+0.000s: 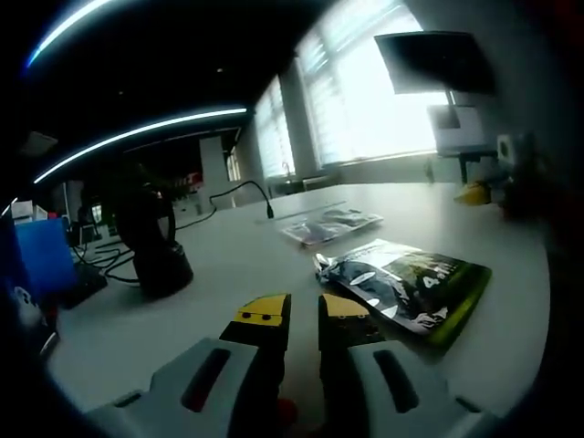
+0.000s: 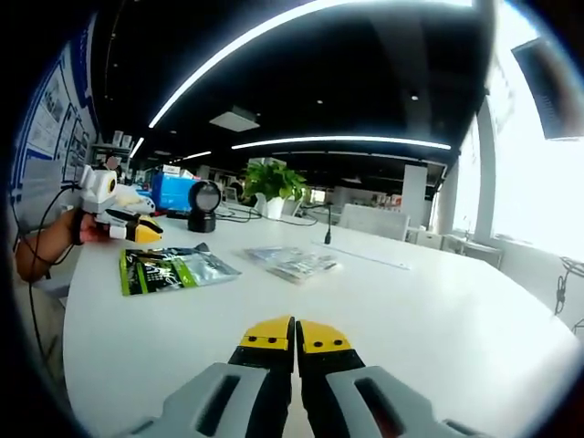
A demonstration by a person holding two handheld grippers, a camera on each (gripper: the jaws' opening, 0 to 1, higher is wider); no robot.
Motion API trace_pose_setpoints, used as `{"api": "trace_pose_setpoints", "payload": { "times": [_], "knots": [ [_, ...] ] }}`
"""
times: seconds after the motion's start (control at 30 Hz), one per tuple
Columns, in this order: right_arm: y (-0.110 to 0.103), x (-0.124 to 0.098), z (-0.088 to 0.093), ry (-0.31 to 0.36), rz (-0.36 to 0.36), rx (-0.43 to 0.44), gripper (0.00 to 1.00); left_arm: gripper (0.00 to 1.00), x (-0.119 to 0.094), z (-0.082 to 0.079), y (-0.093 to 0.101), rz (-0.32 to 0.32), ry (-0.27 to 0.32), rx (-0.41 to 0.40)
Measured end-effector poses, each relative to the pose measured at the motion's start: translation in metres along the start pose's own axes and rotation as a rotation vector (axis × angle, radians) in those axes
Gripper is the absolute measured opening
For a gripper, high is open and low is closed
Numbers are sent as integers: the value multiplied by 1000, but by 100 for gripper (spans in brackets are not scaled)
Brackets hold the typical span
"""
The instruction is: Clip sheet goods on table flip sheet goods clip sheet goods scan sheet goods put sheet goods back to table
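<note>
in the left gripper view the left gripper point(image 1: 304, 310) is hovering low over the white counter point(image 1: 228, 265), its yellow-tipped jaws standing slightly apart with a narrow gap between them and nothing held. just ahead of the jaws and a little to their right, a dark and green sheet goods packet point(image 1: 411, 287) is lying flat on the counter, its near corner close to the right jaw tip but not touching it. farther ahead of the gripper, beyond that packet, a second clear-wrapped packet point(image 1: 328, 224) is lying flat as well. ahead and to the left of the jaws a black scanner stand point(image 1: 155, 246) is standing upright on the counter, with cables trailing off beside it and a blue box point(image 1: 41, 255) farther left.

in the right gripper view the right gripper point(image 2: 296, 339) is hanging over a bare part of the counter point(image 2: 438, 301), its jaws pressed together with nothing between them. well ahead and to its left the green packet point(image 2: 169, 269) is lying flat, and the clear-wrapped packet point(image 2: 292, 263) is lying ahead near the middle. the left gripper point(image 2: 137, 228) is showing at the far left, held by a hand point(image 2: 82, 228), its yellow tips just beside the green packet's far edge. behind them the scanner stand point(image 2: 203, 205) and a green plant point(image 2: 272, 182) are standing at the back of the counter.
</note>
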State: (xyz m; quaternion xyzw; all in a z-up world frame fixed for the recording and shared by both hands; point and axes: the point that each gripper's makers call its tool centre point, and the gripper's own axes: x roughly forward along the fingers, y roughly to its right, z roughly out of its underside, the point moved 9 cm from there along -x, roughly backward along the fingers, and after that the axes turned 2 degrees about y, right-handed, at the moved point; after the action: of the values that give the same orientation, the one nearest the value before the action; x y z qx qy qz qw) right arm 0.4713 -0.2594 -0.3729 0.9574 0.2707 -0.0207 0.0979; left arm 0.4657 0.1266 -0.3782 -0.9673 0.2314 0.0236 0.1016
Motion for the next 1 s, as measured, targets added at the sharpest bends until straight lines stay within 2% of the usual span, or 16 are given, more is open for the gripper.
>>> {"api": "trace_pose_setpoints", "payload": {
  "times": [1.0],
  "knots": [
    [-4,1,1,-14,-10,-28,0,5,0,1,1,9,-9,-6]
  ]
}}
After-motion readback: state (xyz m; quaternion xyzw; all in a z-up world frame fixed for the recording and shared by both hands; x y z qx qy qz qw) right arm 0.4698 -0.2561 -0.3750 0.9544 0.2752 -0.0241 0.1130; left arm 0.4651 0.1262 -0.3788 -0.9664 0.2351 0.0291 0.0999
